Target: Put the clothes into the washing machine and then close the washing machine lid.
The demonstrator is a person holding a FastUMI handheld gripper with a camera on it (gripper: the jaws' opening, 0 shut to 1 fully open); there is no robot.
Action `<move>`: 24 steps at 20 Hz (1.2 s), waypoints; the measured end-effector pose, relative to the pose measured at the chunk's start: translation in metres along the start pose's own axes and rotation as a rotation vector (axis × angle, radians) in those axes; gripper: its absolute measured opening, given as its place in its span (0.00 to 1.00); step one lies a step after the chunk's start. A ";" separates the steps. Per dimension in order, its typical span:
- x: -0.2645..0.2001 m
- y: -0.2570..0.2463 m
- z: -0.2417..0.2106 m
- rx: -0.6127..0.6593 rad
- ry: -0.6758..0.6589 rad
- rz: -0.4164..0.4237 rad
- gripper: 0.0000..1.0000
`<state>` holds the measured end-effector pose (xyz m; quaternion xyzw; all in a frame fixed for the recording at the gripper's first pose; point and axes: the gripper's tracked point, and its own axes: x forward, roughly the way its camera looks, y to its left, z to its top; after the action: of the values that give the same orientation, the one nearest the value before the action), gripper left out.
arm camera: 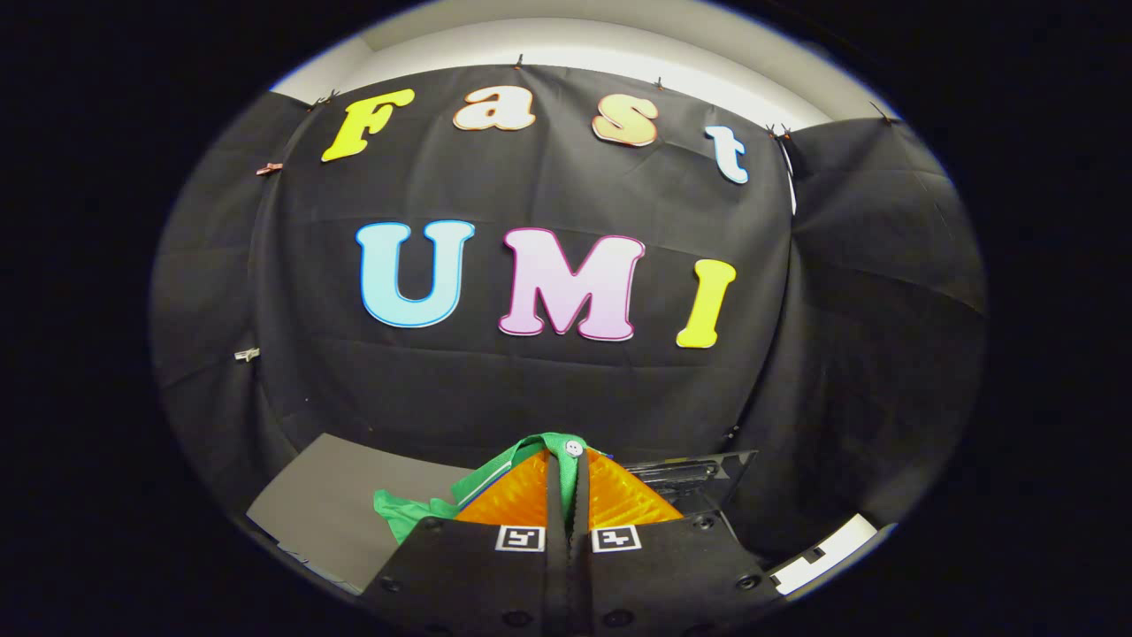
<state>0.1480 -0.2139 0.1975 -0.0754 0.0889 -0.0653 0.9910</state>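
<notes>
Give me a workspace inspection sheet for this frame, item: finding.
Surface: grey tabletop under and left of the fingers.
Job's things: green garment with a white button, pinched between the fingers and trailing left; transparent washing machine lid raised just beyond the fingers on the right.
Clutter: nothing seen.
Grippers: gripper closed, both fingers pressing on the garment.
Cables: nothing seen.
Surroundings: black cloth wall behind, held by clips; pale ceiling above.
</notes>
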 end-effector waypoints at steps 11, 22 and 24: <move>0.060 -0.129 -0.078 -0.007 0.100 -0.050 0.05; 0.133 -0.176 -0.235 -0.012 0.315 -0.083 0.05; 0.150 -0.179 -0.272 -0.017 0.357 -0.089 0.05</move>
<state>0.2231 -0.4482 -0.0632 -0.0751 0.2603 -0.1204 0.9550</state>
